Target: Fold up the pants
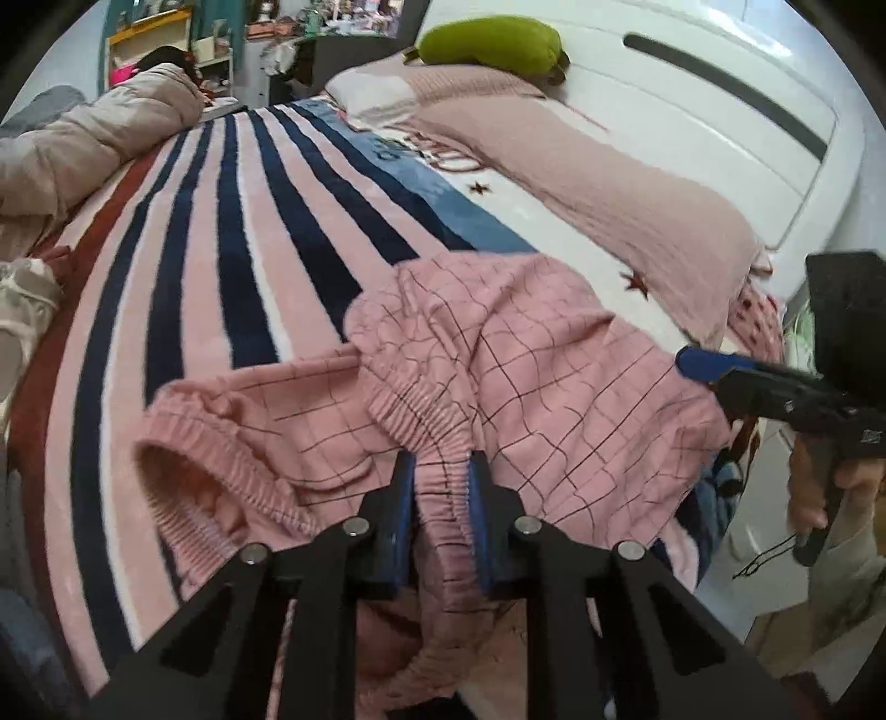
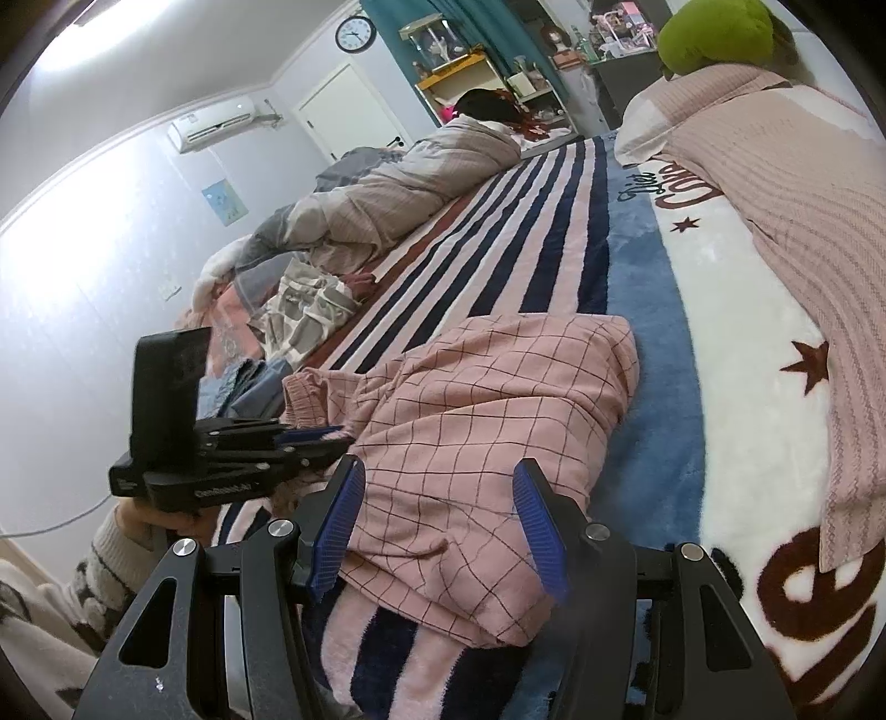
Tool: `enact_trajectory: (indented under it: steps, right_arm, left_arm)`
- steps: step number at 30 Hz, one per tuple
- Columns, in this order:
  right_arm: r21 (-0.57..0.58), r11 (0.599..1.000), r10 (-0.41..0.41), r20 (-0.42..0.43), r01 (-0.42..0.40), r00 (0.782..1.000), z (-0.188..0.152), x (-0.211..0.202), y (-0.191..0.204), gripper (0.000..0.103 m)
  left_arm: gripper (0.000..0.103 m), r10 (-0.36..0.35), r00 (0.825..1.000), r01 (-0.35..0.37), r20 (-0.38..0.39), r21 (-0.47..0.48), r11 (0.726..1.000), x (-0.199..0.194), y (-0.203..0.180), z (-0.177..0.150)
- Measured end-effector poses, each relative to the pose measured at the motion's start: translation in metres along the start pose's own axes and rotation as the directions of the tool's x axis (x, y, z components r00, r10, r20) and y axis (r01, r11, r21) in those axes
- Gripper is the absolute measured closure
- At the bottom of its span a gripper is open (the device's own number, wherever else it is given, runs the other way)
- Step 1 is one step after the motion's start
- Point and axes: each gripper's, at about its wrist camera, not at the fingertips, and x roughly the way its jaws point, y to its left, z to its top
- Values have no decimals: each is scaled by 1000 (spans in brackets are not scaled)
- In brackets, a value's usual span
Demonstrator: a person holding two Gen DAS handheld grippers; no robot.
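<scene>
Pink checked pants (image 1: pixel 554 343) lie bunched on the striped blanket (image 1: pixel 232 232), folded over into a thick heap. My left gripper (image 1: pixel 441 465) is shut on a gathered elastic band of the pants, which runs pinched between its blue pads. Another elastic opening (image 1: pixel 194 476) gapes to the left of it. My right gripper (image 2: pixel 440 471) stands open over the near end of the pants (image 2: pixel 498 376), fabric lying between its fingers without the pads pressing on it. In the left wrist view the right gripper (image 1: pixel 714 371) reaches in over the pants' right edge. The left gripper (image 2: pixel 326 437) shows at the pants' left side.
A grey duvet (image 2: pixel 387 188) lies rolled along the far side of the bed. Pink-covered pillows (image 2: pixel 775 183) and a green cushion (image 2: pixel 714 33) line the white headboard (image 1: pixel 720 111). Loose clothes (image 2: pixel 304 310) are piled near the bed's left edge.
</scene>
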Motion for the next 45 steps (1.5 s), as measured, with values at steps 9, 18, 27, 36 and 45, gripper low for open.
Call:
enact_trajectory:
  steps: [9,18,27,36,45]
  right_arm:
    - [15,1000,-7,18,7,1000,3,-6,-3,52]
    - [-8,1000,-9,-8,9,1000,3,0,5,51]
    - [0,998,-60,-96,61,994,-12,18,-3,45]
    - [38,996,-79,-93,83,993,-21,17,-6,41]
    - [29,996,-77,-96,80,992,-22,9,7,41]
  left_arm:
    - [88,174,983,-168,53,-106,980,-42,46,-11]
    - [87,332,943,-323,14,-200,925,-33,86,-34]
    - [49,114,991,-92,70,-259,961,-63,82,-44]
    - [77,17,999,-6,45,-243,970,-49,45,-55]
    - [87,116,993,-100,31,-326,940,-66,73,-84]
